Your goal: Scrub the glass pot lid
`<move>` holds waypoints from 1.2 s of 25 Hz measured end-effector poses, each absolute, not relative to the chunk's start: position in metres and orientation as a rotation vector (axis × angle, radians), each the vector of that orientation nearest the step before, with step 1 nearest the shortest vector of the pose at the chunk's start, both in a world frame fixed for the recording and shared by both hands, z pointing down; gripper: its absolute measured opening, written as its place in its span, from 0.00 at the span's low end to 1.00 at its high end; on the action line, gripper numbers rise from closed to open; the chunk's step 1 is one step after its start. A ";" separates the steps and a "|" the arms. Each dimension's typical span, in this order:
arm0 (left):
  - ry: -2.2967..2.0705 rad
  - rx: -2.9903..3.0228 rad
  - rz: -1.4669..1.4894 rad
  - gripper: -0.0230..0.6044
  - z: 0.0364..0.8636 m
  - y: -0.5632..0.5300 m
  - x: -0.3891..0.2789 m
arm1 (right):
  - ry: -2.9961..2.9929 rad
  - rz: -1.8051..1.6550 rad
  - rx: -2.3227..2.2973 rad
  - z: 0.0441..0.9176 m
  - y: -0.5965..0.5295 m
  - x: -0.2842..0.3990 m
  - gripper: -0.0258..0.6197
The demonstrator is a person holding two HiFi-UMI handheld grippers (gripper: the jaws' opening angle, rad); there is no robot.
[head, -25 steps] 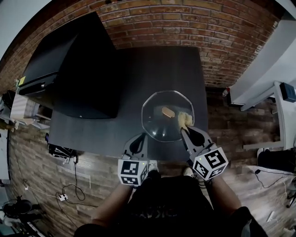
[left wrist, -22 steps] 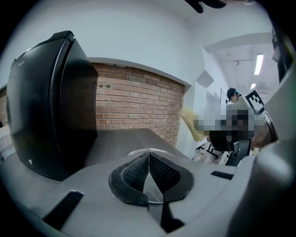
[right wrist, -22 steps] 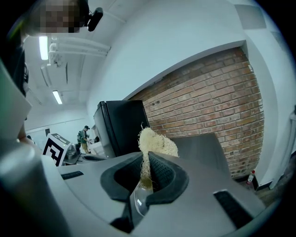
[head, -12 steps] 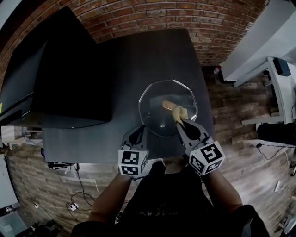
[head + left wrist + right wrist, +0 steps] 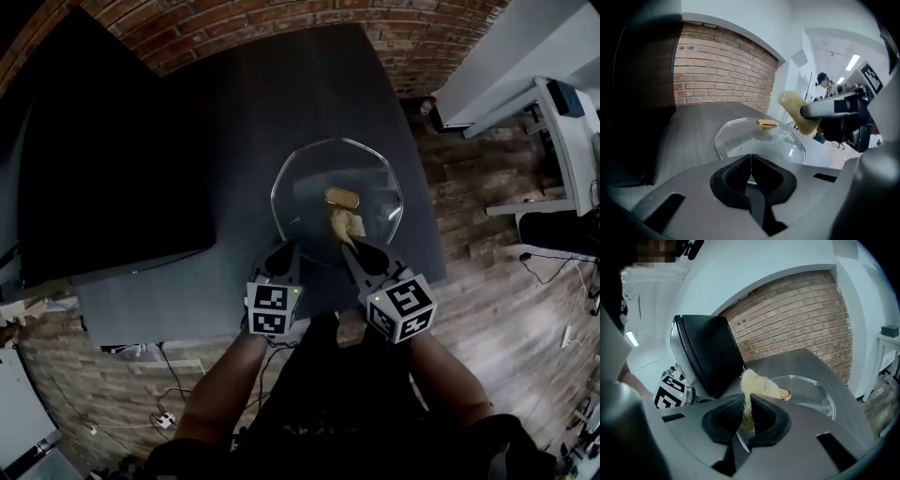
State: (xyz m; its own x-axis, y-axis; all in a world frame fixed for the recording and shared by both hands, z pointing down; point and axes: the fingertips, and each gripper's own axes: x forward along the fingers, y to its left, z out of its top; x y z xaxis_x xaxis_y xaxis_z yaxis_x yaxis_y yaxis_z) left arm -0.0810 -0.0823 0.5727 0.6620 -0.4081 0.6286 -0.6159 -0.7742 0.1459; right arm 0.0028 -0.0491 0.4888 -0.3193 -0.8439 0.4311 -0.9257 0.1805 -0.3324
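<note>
A clear glass pot lid with a gold knob lies flat on the dark table. My right gripper is shut on a pale fibrous scrubber, which hangs over the lid's near half just short of the knob. The scrubber stands up from the closed jaws in the right gripper view, with the lid behind it. My left gripper sits at the lid's near-left rim, shut, and its jaws meet over the rim of the lid; whether they pinch it I cannot tell.
A big black appliance fills the table's left part. A brick wall runs behind the table. White desks stand to the right over wood flooring. Cables lie on the floor at the lower left.
My right gripper has carried the scrubber left across the lid, from its right side to just before the knob. The left gripper stays at the near-left rim. The head view has shifted.
</note>
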 end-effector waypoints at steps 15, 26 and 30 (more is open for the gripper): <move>-0.757 2.526 0.905 0.09 0.611 -0.080 -0.080 | -2.166 0.972 1.641 0.570 -0.044 -0.036 0.10; -0.752 2.512 0.881 0.09 0.613 -0.081 -0.082 | -2.140 0.984 1.605 0.592 -0.042 -0.053 0.10; -0.751 2.512 0.882 0.09 0.613 -0.081 -0.084 | -2.127 0.978 1.601 0.594 -0.043 -0.056 0.10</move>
